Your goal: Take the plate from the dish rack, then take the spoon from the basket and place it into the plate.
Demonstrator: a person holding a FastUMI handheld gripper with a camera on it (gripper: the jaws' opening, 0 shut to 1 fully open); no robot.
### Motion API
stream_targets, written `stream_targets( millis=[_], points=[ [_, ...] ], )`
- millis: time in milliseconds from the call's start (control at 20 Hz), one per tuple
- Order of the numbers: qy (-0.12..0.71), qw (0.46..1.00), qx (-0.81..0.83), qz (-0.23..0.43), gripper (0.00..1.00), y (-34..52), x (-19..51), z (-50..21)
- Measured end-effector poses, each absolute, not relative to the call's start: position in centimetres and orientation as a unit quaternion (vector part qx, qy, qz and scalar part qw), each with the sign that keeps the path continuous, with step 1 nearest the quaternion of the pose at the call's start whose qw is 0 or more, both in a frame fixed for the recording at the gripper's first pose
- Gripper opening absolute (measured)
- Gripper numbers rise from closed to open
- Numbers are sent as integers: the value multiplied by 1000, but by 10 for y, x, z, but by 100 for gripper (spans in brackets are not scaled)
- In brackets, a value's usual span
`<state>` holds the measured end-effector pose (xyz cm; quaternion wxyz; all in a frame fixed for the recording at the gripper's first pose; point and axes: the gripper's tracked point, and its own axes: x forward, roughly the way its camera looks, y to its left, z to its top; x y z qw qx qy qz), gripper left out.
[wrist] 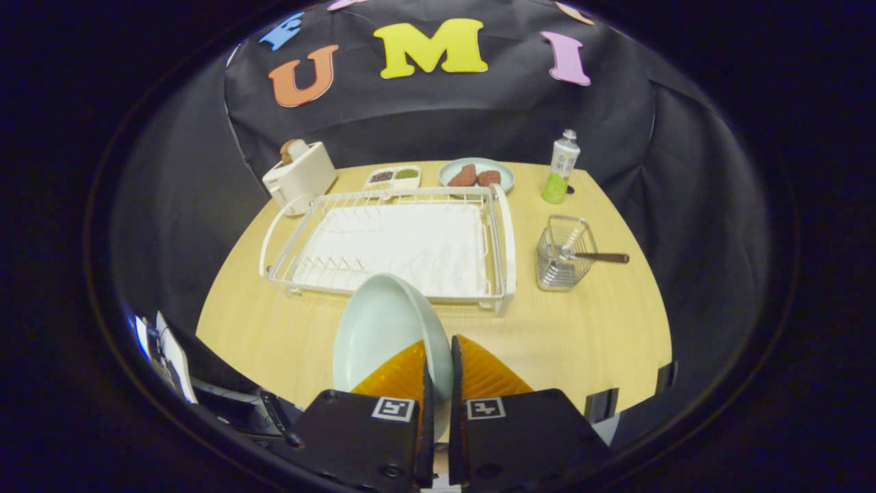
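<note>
1. The plate [383, 329] stands on edge, its rim pinched between the fingers of the gripper [438, 383] — both press on it, nearly closed, the plate leaning off to the left of them.
2. Risk, as I judge it: a thin edge grip may let the plate swivel or slip, knocking the dish rack [390, 239] just beyond it.
3. Further ahead and right, the spoon [599, 257] waits in the basket [561, 255] — handle poking sideways.
</note>
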<state>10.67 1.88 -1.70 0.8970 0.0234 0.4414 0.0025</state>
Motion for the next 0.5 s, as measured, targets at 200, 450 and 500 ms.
stream_targets(
  millis=[200, 450, 500],
  points=[
    [461, 886, 51, -3, 14, 11, 102, -61],
    [461, 883, 83, 26, 14, 7, 114, -84],
    [461, 883, 84, 33, 15, 5, 114, -89]
  ],
)
